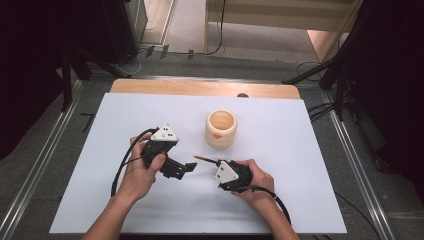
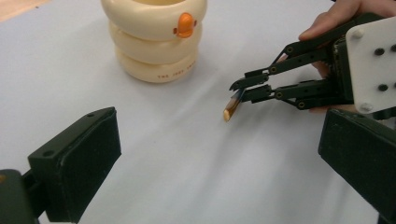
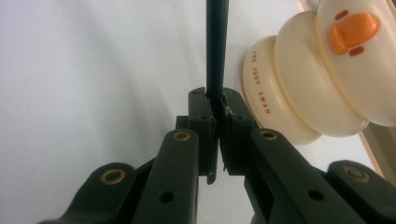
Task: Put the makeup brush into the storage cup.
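On the white table sheet (image 1: 280,200), toward the left, the black left gripper (image 1: 187,168) sits in the person's hand with its jaws spread wide and empty. Right of it, the black right gripper (image 1: 214,162) clamps a thin dark pencil with a tan tip (image 2: 232,106). Beyond them stands a cream ringed holder with an orange beak (image 1: 220,129).

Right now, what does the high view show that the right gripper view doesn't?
The high view alone takes in both hands, the open left gripper, the white mat and the floor around the table. The right gripper view alone gives the close detail: jaws shut on the dark pencil, and lettering on the holder's lowest ring. Both show the cream ringed holder and the right gripper.
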A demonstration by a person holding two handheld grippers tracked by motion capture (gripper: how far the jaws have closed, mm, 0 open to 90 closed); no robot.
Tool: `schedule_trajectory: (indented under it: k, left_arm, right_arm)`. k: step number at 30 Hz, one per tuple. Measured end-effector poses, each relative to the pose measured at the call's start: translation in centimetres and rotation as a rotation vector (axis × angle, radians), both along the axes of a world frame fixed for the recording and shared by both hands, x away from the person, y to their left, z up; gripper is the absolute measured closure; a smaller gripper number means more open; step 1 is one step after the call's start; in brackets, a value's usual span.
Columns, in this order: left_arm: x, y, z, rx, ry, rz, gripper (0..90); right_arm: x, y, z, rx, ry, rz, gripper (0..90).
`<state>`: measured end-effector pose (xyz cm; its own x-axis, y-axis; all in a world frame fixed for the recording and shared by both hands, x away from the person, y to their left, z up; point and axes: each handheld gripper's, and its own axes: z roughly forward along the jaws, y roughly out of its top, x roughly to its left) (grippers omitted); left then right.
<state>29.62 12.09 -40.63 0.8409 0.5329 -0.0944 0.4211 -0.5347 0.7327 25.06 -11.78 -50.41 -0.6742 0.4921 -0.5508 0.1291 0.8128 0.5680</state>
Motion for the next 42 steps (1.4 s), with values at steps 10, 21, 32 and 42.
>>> schedule_trajectory:
  k: [10, 21, 32, 42]
  left_arm:
    - [-0.5, 1.5, -0.9, -0.053, -0.039, 0.023, 0.0]
    - [-1.1, 3.4, -2.4, -0.101, -0.066, 0.072, 0.0]
    - [-1.9, 5.6, -3.6, -0.167, -0.125, 0.135, 0.0]
    - [-2.5, 7.6, -5.0, -0.200, -0.178, 0.182, 0.0]
  right_arm:
    - [0.4, -0.9, 0.4, 0.048, 0.011, -0.031, 85.7]
    - [0.7, -1.7, 0.9, 0.107, 0.023, -0.052, 85.6]
    - [1.0, -2.7, 1.8, 0.232, 0.059, -0.086, 85.6]
    - [1.3, -3.2, 2.1, 0.328, 0.093, -0.097, 85.6]
